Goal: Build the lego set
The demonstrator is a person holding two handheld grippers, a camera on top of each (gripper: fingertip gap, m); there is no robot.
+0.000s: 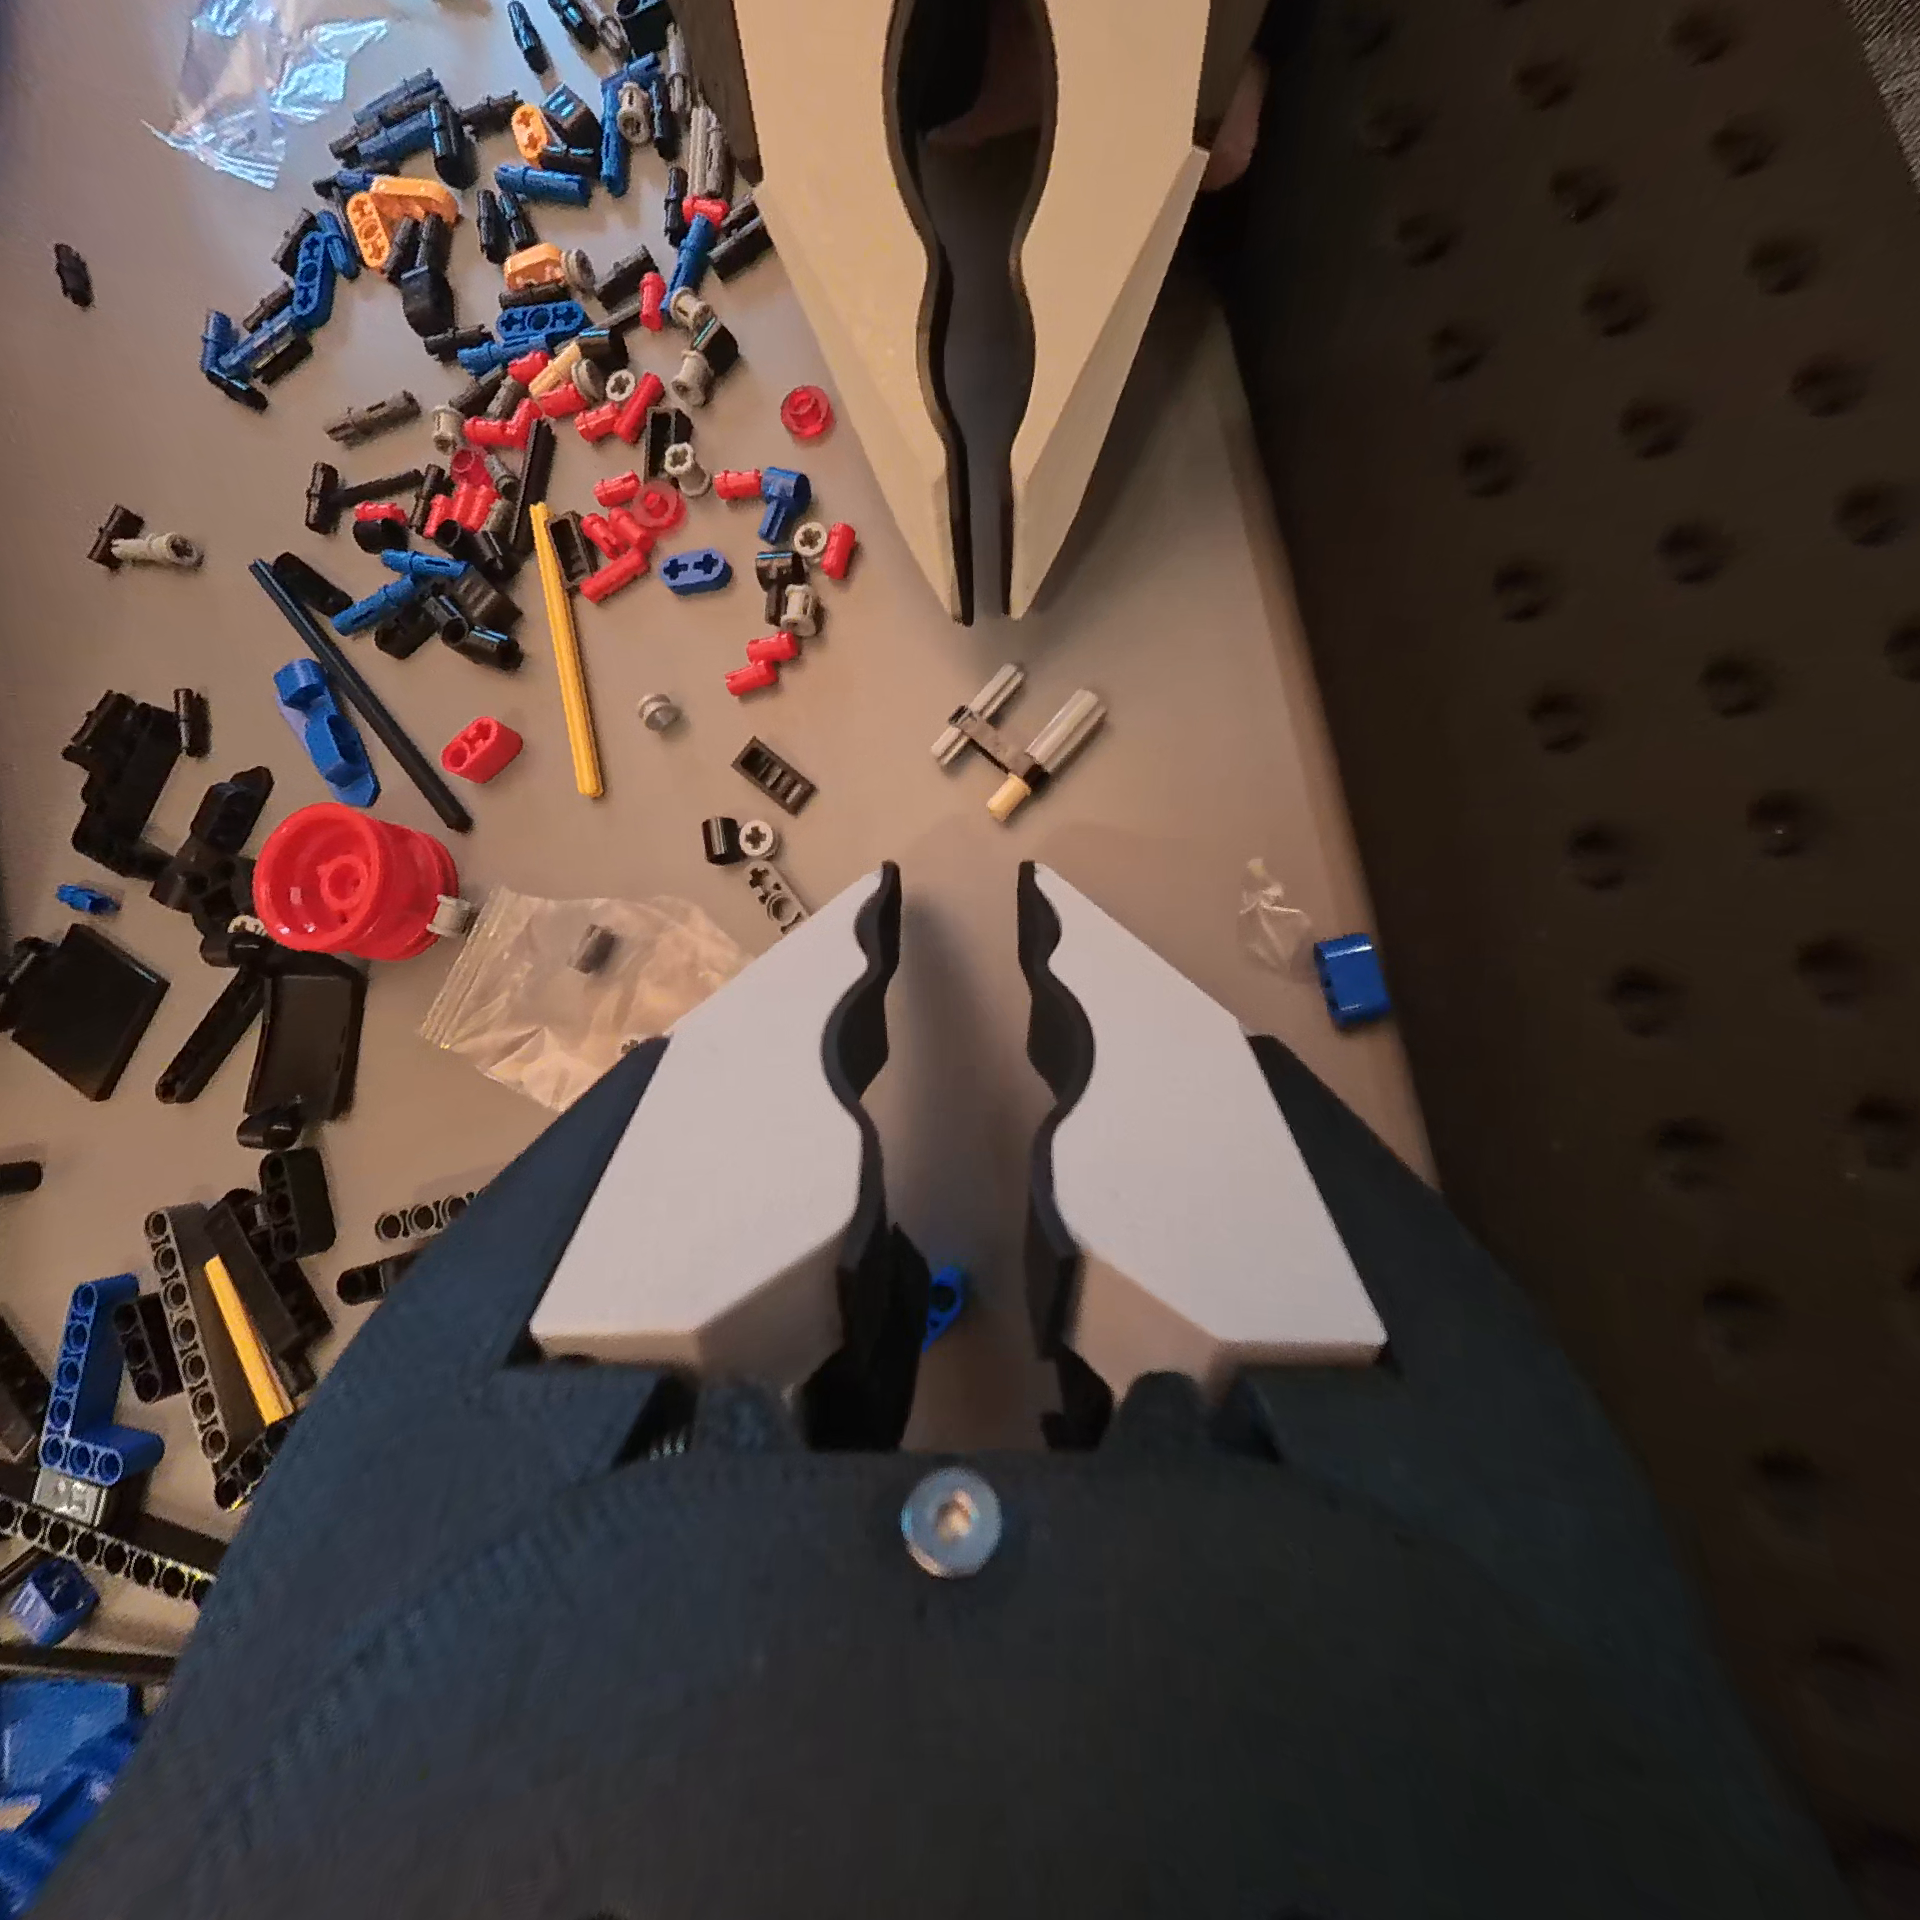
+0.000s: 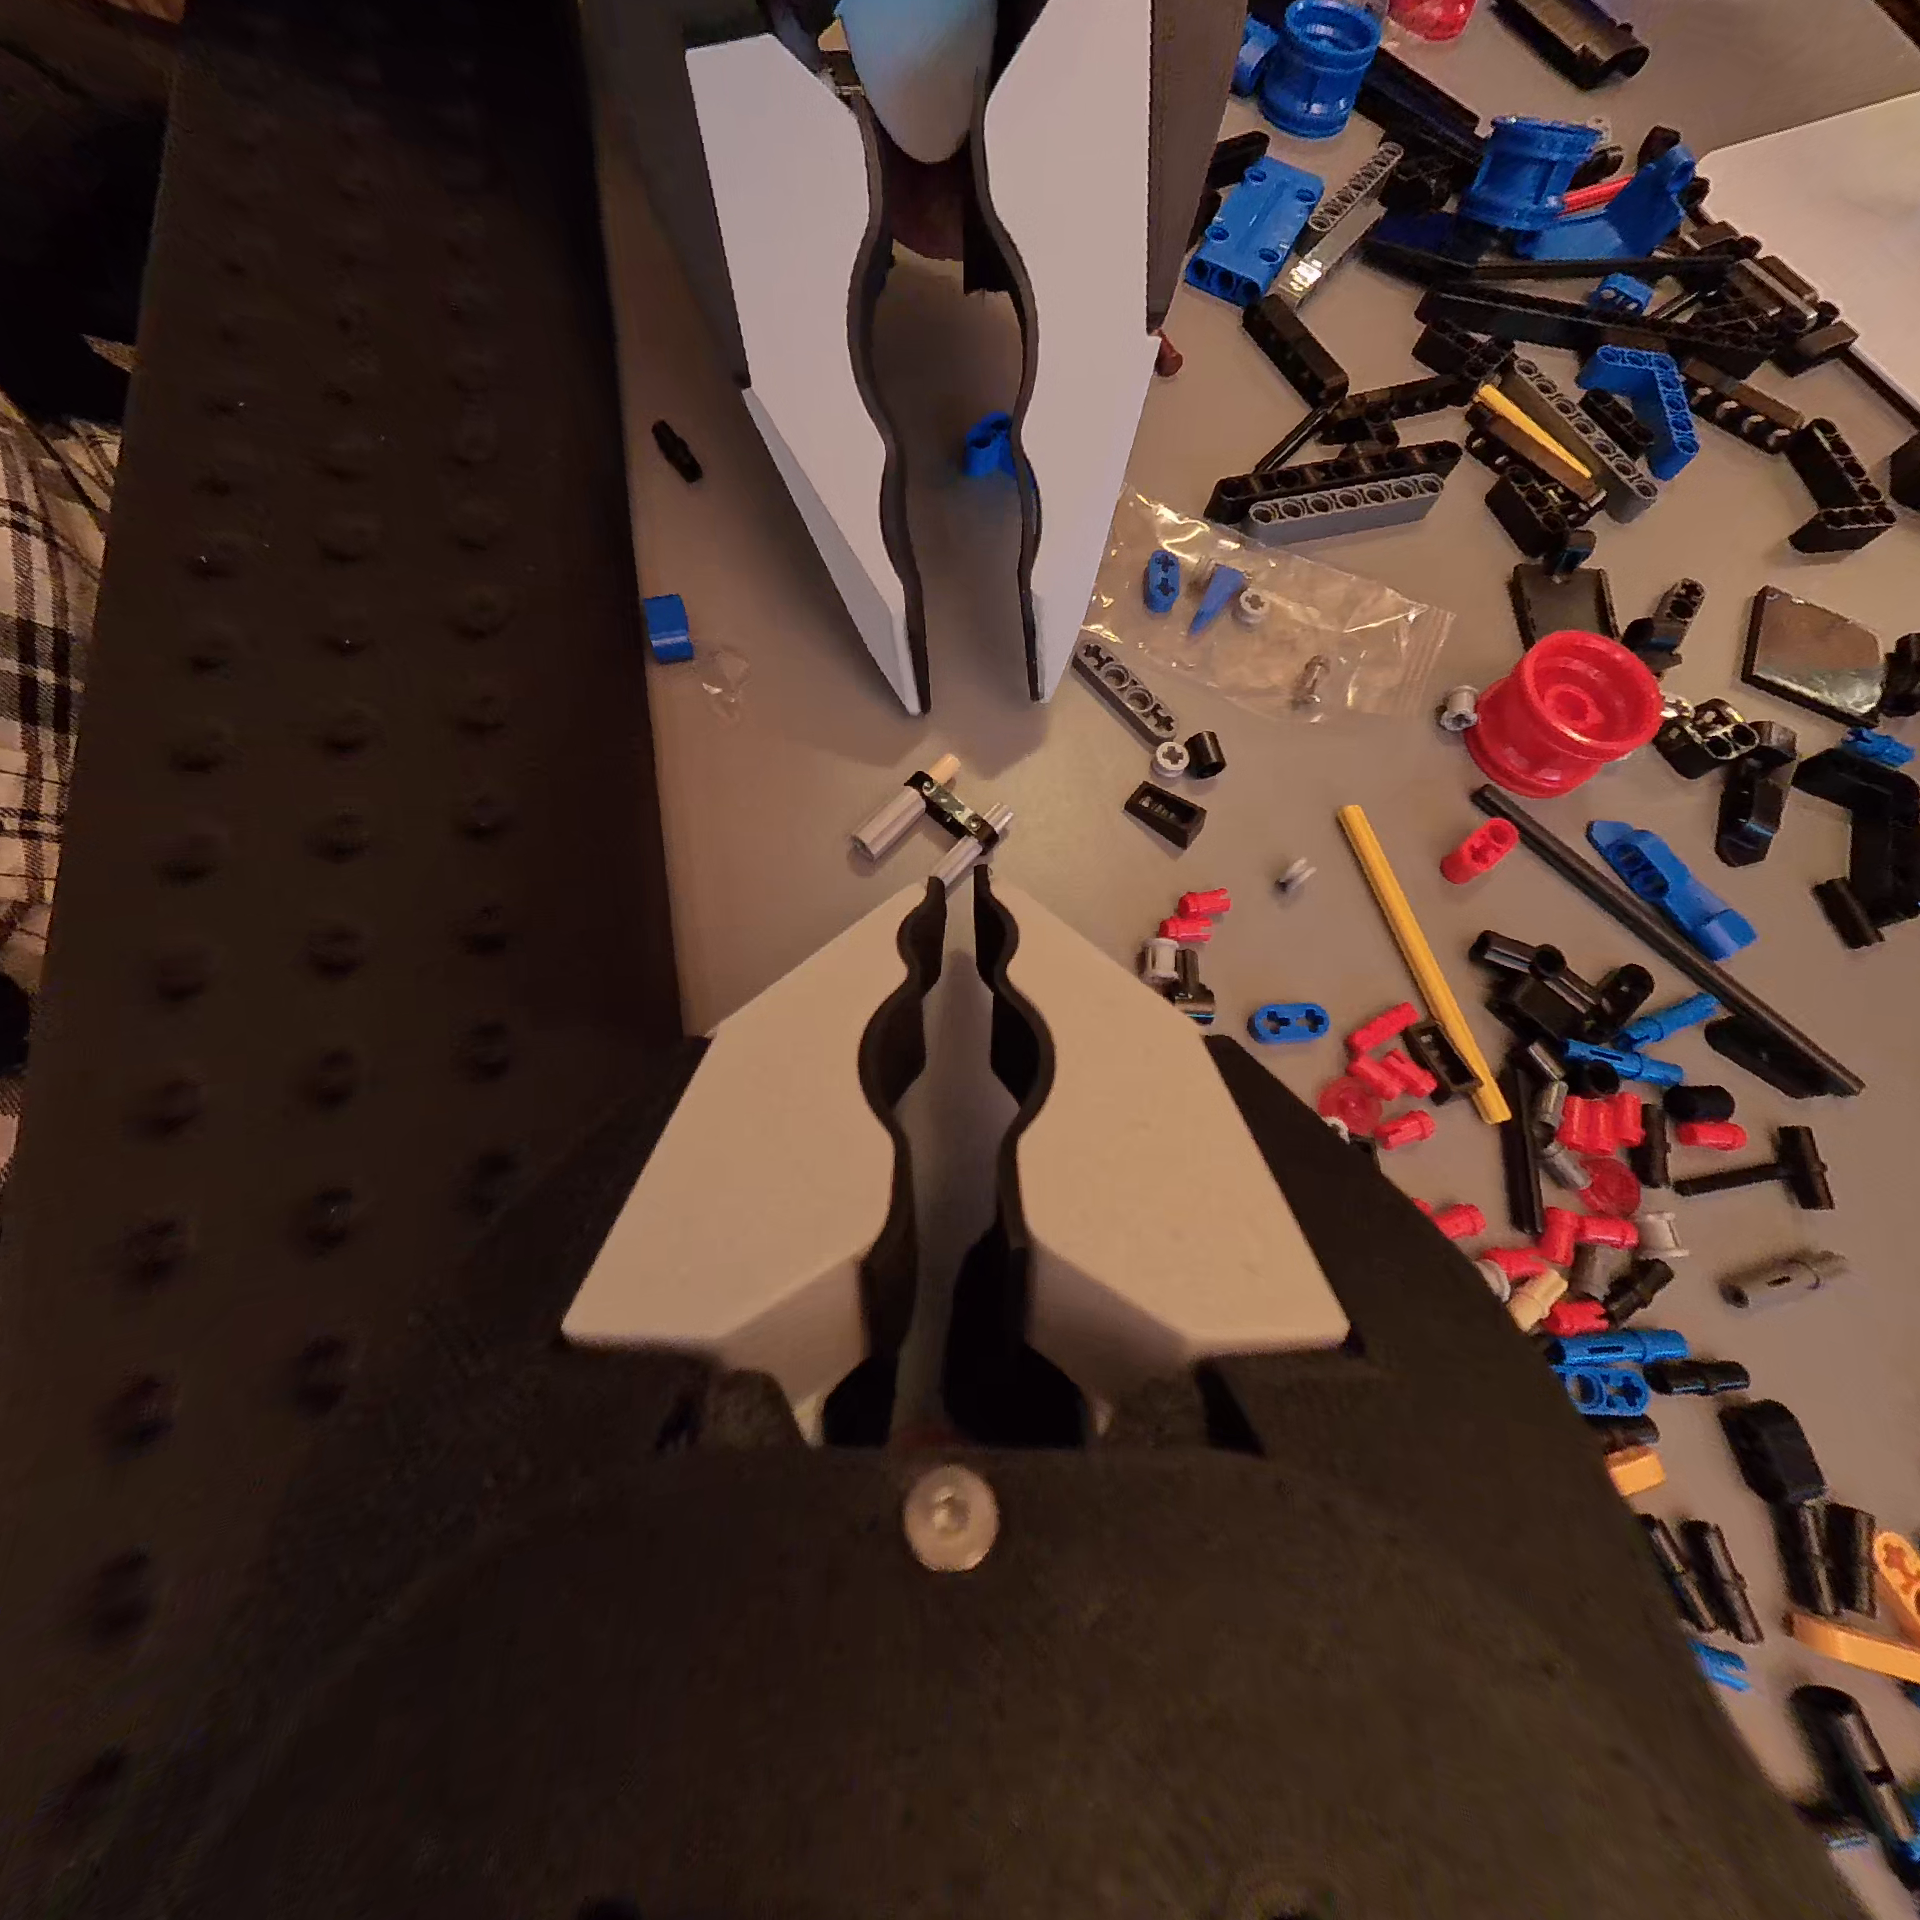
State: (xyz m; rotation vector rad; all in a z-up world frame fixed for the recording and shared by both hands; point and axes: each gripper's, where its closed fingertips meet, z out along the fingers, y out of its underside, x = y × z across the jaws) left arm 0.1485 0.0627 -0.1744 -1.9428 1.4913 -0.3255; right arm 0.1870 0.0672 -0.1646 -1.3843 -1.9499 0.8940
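- The left gripper [image 1: 958, 878] was seen hovering above the grey table [image 1: 1122, 790] with its jaws set moderately apart and nothing between them.
- The right gripper [image 2: 958, 881] was seen with its jaws drawn narrow, only a slim gap left; its tips were touching or just beside one grey pin of the small assembly [image 2: 932, 817], though whether the pin was actually clamped could not be told.
- That small assembly, two grey pins joined by a black connector with a tan end, was found lying flat on the table between the two sets of tips, close to the table's edge.
- In the left wrist view the same assembly [image 1: 1020, 750] was seen between the right gripper's [image 1: 987, 615] tips above and the left tips below.
- A red wheel hub [image 1: 348, 881] was spotted well off to the side, resting beside a clear plastic bag [image 1: 582, 987].
- A yellow axle [image 1: 566, 649] and a long black axle [image 1: 358, 696] were laid near each other among scattered red, blue and black pins.
- A small blue brick [image 1: 1351, 979] was noted alone near the table's edge, next to the dark dimpled surface [image 1: 1662, 727].
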